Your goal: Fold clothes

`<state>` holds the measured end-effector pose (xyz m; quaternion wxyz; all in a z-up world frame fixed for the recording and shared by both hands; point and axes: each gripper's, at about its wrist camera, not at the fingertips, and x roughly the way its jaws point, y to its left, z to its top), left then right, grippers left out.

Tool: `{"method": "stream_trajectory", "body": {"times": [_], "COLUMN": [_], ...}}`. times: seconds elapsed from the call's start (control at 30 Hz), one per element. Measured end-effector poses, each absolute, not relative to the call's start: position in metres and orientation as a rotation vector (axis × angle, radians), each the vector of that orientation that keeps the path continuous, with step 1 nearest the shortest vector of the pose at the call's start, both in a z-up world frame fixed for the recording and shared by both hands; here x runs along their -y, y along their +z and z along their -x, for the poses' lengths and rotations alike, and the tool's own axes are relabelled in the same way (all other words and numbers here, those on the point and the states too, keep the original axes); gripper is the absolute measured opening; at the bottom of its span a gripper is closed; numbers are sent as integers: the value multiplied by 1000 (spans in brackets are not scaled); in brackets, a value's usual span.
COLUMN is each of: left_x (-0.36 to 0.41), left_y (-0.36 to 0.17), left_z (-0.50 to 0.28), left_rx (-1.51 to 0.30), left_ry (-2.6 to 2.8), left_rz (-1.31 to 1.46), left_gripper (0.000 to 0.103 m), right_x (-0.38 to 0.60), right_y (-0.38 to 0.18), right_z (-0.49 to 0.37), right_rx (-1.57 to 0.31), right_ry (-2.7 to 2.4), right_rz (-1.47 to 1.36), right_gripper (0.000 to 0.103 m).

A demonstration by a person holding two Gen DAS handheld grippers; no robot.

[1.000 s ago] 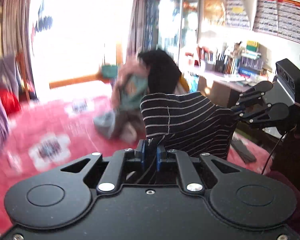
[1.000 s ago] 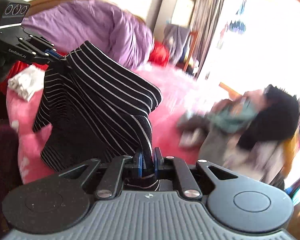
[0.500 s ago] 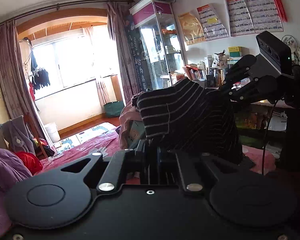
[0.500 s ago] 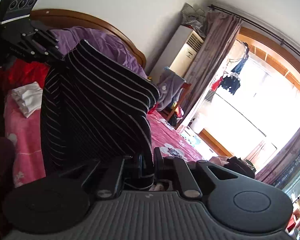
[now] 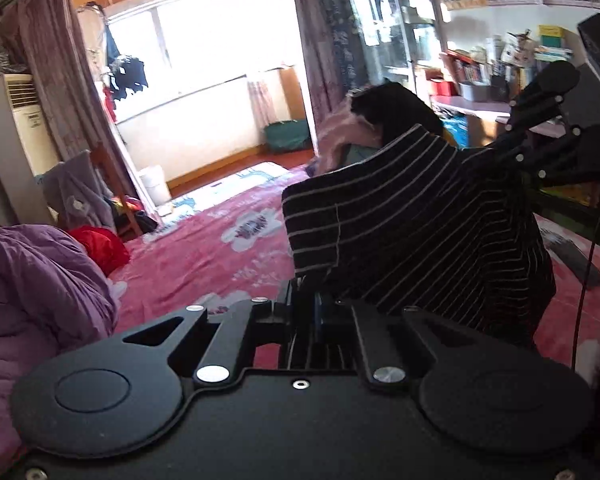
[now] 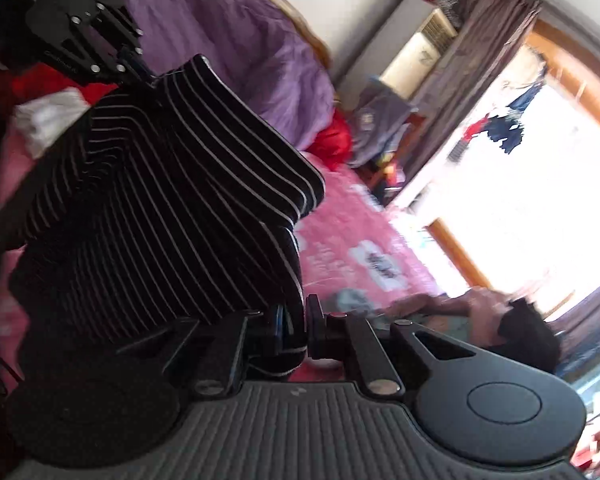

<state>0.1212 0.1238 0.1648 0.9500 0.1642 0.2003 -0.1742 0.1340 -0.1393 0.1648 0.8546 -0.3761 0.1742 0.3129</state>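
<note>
Since half a second ago the striped shirt (image 5: pixel 420 220) has been swung lower over the pink bedspread (image 5: pixel 204 248), pinched by left gripper (image 5: pixel 306 296) and right gripper (image 6: pixel 296 320); mid-fold probably, laying flat needed next.

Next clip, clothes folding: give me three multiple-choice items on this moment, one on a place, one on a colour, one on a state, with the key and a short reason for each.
1. Where is the striped garment?
A. Flat on the bed
B. Held up between both grippers
C. Draped over the chair

2. What colour is the bedspread?
A. Pink-red with pale flowers
B. Plain blue
C. Green checks

3. How is the right gripper?
A. Open and clear of the cloth
B. Out of view
C. Shut on cloth

Key:
1 B: the striped garment hangs between the left gripper and the right gripper, above the bed.
2 A: the bedspread is pink-red with pale flower prints.
3 C: its jaws pinch a fold of the striped cloth.
</note>
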Motion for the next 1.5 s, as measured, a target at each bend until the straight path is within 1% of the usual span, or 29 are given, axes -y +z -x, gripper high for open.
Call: {"method": "stream_trajectory", "body": {"times": [0.13,0.2,0.27,0.33,0.4,0.53,0.6,0.67,0.8,0.93,1.07,1.13,1.23,1.37,1.5], "left_x": [-121,-116,-113,-110,-105,-88,-79,-70,-64,-70,-73,-83,-99,-121,-144], "left_y": [202,203,183,157,116,15,-24,-54,-84,-97,-100,-95,-83,-54,-25], "left_z": [-123,-117,-116,-116,-118,-113,-104,-93,-75,-64,-48,-47,-30,-3,24], "left_rx": [-271,-256,-288,-336,-415,-629,-711,-772,-835,-877,-903,-915,-886,-815,-741], "left_ry": [-325,-333,-349,-372,-401,-505,-556,-598,-633,-638,-628,-599,-575,-536,-497], "left_rz": [-366,-412,-463,-505,-543,-613,-651,-685,-715,-707,-675,-581,-444,-328,-216], "left_gripper": [9,9,9,9,9,9,6,6,6,5,5,5,7,8,8], "right_x": [123,119,116,114,111,104,102,104,102,107,114,117,126,151,185], "right_y": [195,198,189,163,127,32,-13,-48,-81,-87,-90,-87,-77,-57,-24], "right_z": [-162,-163,-165,-168,-172,-164,-153,-137,-120,-113,-107,-102,-91,-80,-61], "right_rx": [-190,-111,-118,-178,-262,-519,-635,-715,-809,-865,-966,-991,-995,-985,-980], "right_ry": [496,446,463,506,554,706,779,833,886,918,1021,1061,1096,1111,1151], "right_rz": [744,788,823,875,935,1035,1104,1175,1196,1124,953,871,779,670,553], "right_gripper": [11,12,11,11,11,6,4,4,4,5,5,5,5,6,7]}}
